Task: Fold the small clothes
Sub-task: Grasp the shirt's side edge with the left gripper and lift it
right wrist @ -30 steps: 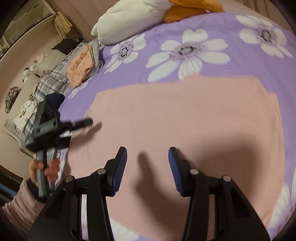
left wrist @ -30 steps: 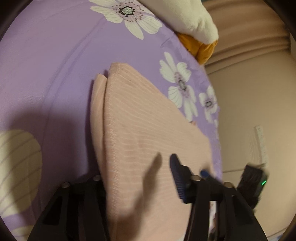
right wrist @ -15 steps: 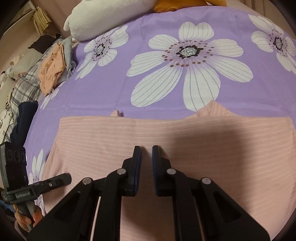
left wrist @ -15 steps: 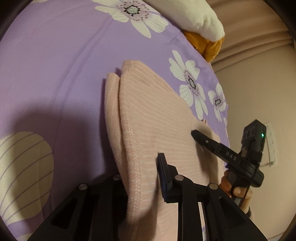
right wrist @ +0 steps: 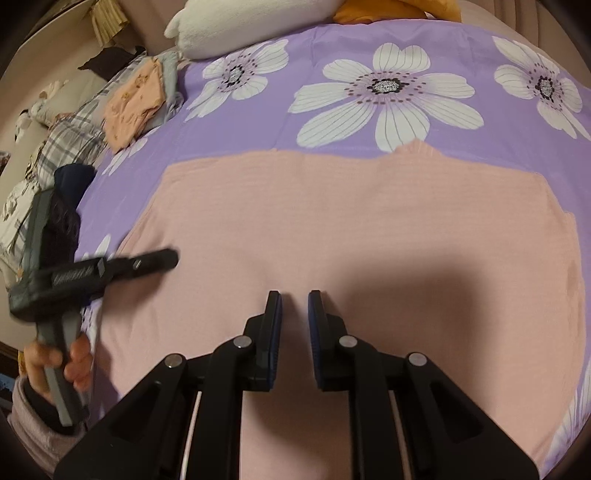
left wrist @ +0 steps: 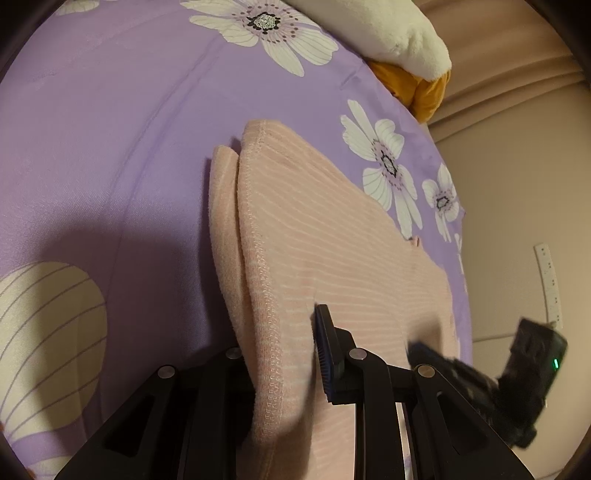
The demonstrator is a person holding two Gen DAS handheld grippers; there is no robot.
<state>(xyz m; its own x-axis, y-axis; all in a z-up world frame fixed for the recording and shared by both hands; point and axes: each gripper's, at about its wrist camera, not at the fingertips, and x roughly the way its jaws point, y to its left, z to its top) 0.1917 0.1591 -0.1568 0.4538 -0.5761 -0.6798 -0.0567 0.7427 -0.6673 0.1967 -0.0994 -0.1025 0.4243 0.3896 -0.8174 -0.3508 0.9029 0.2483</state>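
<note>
1. Left wrist view: the pink ribbed garment (left wrist: 332,258) lies on the purple flowered bedsheet (left wrist: 110,129), running from the upper middle of the frame down to the bottom centre.
2. The left gripper (left wrist: 284,354) fills the bottom of the frame. Its jaws stand narrow and are pressed on the stitched hem of the garment, which rises between them in a raised fold; the right-hand pad (left wrist: 325,354) is seen against the cloth, the other is hidden behind it.
3. A second, narrower layer of the same cloth shows just left of the stitched edge.
4. At the lower right of the frame the right gripper (left wrist: 424,350) appears blurred, with a green light on its body, over the garment's near corner.
5. A white pillow (left wrist: 388,33) and an orange cushion (left wrist: 424,96) sit at the top, at the bed's edge.
6. Right wrist view: the garment (right wrist: 351,229) spreads flat across the middle of the frame on the bedsheet (right wrist: 295,92).
7. The right gripper (right wrist: 294,306) is at the bottom centre; its jaws are close together and opening, with a thin gap and no cloth between the pads.
8. At the left of the frame a hand (right wrist: 59,365) in a pale sleeve holds the left gripper (right wrist: 166,258), whose tip reaches onto the garment's left edge.
9. A pile of folded clothes (right wrist: 122,99) lies at the upper left.
</note>
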